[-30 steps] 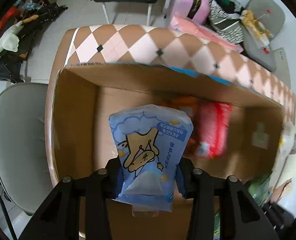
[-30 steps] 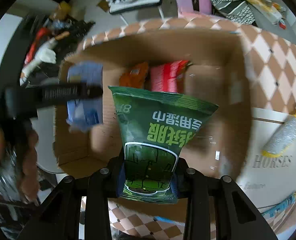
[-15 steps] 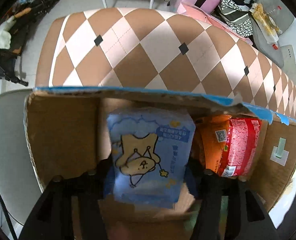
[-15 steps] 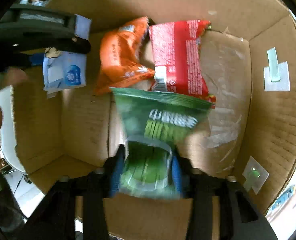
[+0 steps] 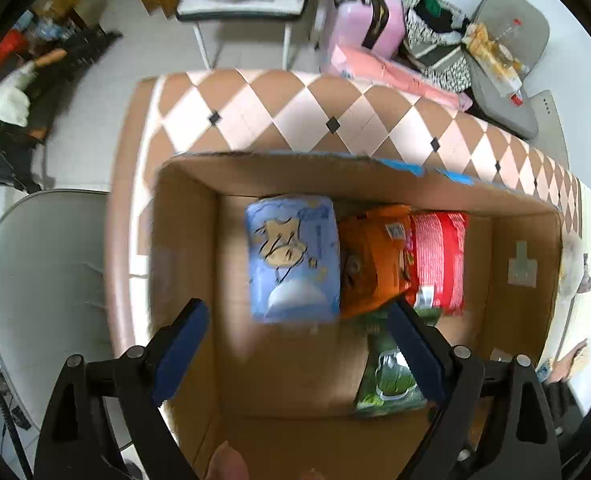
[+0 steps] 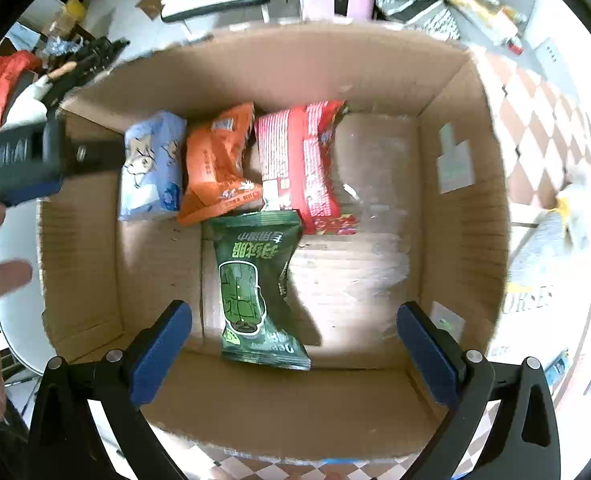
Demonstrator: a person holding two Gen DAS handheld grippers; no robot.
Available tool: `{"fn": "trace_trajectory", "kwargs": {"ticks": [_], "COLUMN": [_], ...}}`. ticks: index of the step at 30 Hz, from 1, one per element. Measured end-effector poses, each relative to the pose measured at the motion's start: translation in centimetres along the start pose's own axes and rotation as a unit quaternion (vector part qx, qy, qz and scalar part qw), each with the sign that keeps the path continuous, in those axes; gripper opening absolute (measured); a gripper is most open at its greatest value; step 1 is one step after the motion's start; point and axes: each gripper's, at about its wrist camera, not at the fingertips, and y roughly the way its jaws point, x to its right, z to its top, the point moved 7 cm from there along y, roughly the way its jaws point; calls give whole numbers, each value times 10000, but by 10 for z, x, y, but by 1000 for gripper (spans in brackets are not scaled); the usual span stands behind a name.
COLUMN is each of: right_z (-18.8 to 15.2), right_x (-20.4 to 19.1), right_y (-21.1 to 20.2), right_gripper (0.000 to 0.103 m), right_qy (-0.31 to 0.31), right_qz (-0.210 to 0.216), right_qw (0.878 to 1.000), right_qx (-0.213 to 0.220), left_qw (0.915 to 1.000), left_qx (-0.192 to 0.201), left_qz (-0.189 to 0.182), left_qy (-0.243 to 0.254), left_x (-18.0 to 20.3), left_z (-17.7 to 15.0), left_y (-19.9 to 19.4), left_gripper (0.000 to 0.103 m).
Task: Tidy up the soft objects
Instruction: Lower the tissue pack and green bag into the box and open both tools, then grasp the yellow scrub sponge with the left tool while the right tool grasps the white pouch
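An open cardboard box point(image 5: 183, 240) point(image 6: 455, 92) sits on a diamond-pattern table. Inside, a light blue pack point(image 5: 293, 258) point(image 6: 151, 168), an orange pack point(image 5: 375, 260) point(image 6: 219, 168) and a red pack point(image 5: 439, 260) point(image 6: 299, 164) lie side by side along the far wall. A green pack point(image 6: 255, 288) point(image 5: 391, 376) lies on the box floor in front of them. My left gripper point(image 5: 295, 352) is open and empty above the box, short of the blue pack. My right gripper point(image 6: 295, 344) is open and empty above the green pack.
A grey chair point(image 5: 43, 288) stands left of the table point(image 5: 295, 112). A white stool, a pink case point(image 5: 363, 20) and bags stand beyond the table. A roll and papers point(image 6: 535, 256) lie right of the box. The left gripper's body point(image 6: 19, 160) shows at the right wrist view's left edge.
Both grippers have opened and pulled back up. The blue pack now lies beside the orange pack, and the green pack lies on the box floor.
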Motion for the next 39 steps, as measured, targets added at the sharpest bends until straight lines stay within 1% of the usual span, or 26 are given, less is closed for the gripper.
{"fn": "trace_trajectory", "kwargs": {"ticks": [3, 5, 11, 12, 14, 18, 19, 20, 23, 25, 27, 29, 30, 33, 34, 36, 39], "right_z": [-8, -16, -54, -60, -72, -92, -94, -96, -102, -105, -109, -112, -114, -121, -122, -120, -104], "right_x": [-4, 1, 2, 3, 3, 2, 2, 2, 14, 32, 59, 95, 113, 184, 212, 255, 317], "right_y": [-18, -28, -70, -80, -86, -94, -93, -93, -100, -107, -115, -120, -122, -119, -116, -110, -106], "right_gripper": [103, 103, 103, 103, 103, 103, 103, 103, 103, 103, 103, 103, 103, 103, 103, 103, 103], "right_qy": [-42, -110, -321, -351, -359, -319, -300, -276, -111, 176, 547, 939, 1131, 1789, 2014, 2223, 2191], "right_qz": [-50, -104, -175, -159, -176, 34, 104, 177, 407, 615, 760, 772, 759, 694, 626, 502, 185], "right_qw": [9997, 9990, 9957, 9951, 9940, 9936, 9935, 9933, 9922, 9906, 9876, 9840, 9819, 9731, 9699, 9670, 9714], "right_qx": [229, 420, 855, 912, 1014, 1081, 1089, 1104, 1176, 1212, 1262, 1305, 1318, 1272, 1217, 1141, 901], "left_qw": [9996, 9990, 9965, 9959, 9944, 9917, 9913, 9906, 9880, 9867, 9838, 9807, 9789, 9733, 9711, 9688, 9614], "left_qx": [284, 443, 822, 885, 1024, 1266, 1305, 1358, 1536, 1597, 1682, 1710, 1716, 1702, 1595, 1341, 915], "left_qz": [25, 58, 173, 181, 224, 200, 153, 133, 134, 219, 330, 427, 426, 345, 349, 269, 401], "left_qy": [35, 53, -33, -71, -96, -57, -92, -96, 11, 231, 521, 848, 1021, 1502, 1739, 2068, 2563], "left_x": [-5, -6, -4, -1, 2, 8, 10, 13, 27, 45, 69, 100, 119, 174, 201, 238, 298], "left_z": [-28, -49, -99, -102, -112, -124, -126, -127, -128, -125, -119, -110, -106, -94, -88, -81, -66], "left_y": [-19, -29, -50, -52, -59, -75, -78, -83, -100, -106, -113, -115, -115, -109, -100, -80, -36], "left_gripper": [92, 92, 92, 92, 92, 92, 95, 103, 103, 103, 103, 103, 103, 103, 103, 103, 103]}}
